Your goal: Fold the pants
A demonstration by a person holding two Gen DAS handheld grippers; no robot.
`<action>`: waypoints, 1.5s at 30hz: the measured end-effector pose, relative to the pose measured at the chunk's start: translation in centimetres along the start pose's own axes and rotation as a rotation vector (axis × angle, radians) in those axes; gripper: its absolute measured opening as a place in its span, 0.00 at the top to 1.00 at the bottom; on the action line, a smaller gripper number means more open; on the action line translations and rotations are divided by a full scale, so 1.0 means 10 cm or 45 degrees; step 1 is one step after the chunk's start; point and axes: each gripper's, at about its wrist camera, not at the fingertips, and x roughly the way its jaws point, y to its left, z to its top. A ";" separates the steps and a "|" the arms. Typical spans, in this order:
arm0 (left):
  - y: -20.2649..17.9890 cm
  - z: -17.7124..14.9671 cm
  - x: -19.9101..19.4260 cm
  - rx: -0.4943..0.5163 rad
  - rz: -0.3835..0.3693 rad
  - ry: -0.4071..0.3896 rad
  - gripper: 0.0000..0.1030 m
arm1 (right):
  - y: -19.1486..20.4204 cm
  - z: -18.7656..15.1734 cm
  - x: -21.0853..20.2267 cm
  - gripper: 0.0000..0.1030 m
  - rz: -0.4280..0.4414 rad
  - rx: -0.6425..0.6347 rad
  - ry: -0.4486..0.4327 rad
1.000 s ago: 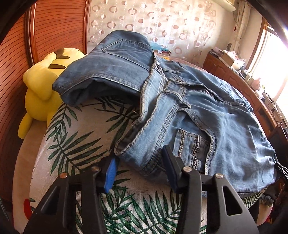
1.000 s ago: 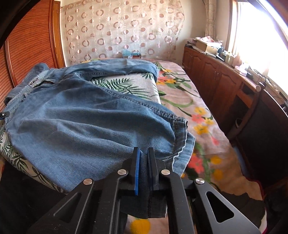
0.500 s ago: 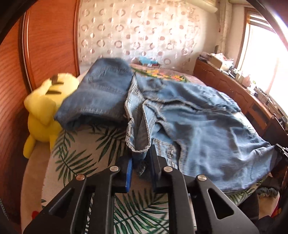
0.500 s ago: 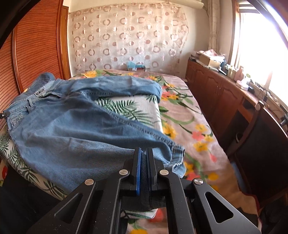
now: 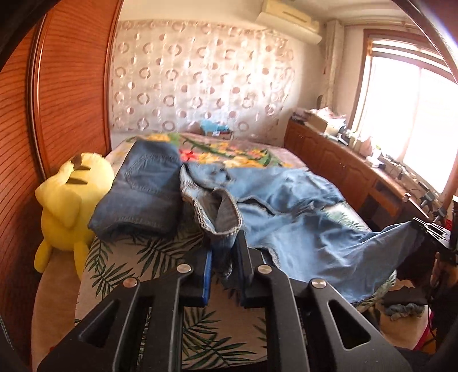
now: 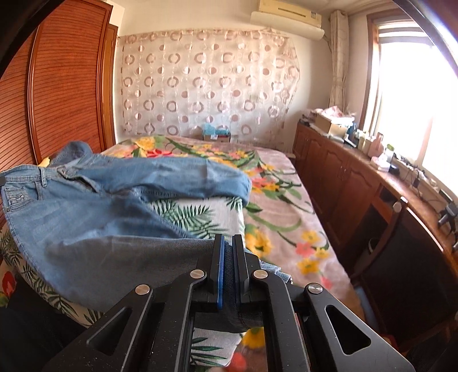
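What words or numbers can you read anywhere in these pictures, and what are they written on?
None can be read.
Small patch on the waistband of the light blue denim jeans at: stitched marks, too small and blurred to read.
White air conditioner on the wall: no readable brand.
Boxes and bottles on the long wooden cabinet: any labels are too small to read.
Folded dark blue jeans and yellow plush toy: no writing shows.
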 end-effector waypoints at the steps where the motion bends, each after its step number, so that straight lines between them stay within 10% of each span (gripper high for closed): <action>1: -0.02 0.03 -0.05 0.003 -0.008 -0.015 0.86 | 0.01 0.00 0.00 0.96 -0.004 -0.003 -0.009; 16: -0.03 0.11 -0.19 0.007 -0.043 -0.074 0.86 | 0.12 -0.08 0.10 0.96 -0.030 -0.022 -0.094; 32: -0.04 -0.14 0.18 0.021 -0.008 0.040 0.86 | 0.98 -0.27 1.78 0.95 0.302 -0.040 0.168; 41: -0.07 -0.18 0.22 0.027 -0.026 0.055 0.86 | 0.59 -0.16 1.54 0.53 0.309 0.091 0.097; 45: -0.09 -0.19 0.26 0.032 -0.036 0.067 0.86 | 0.54 -0.35 1.36 0.52 0.268 0.127 0.052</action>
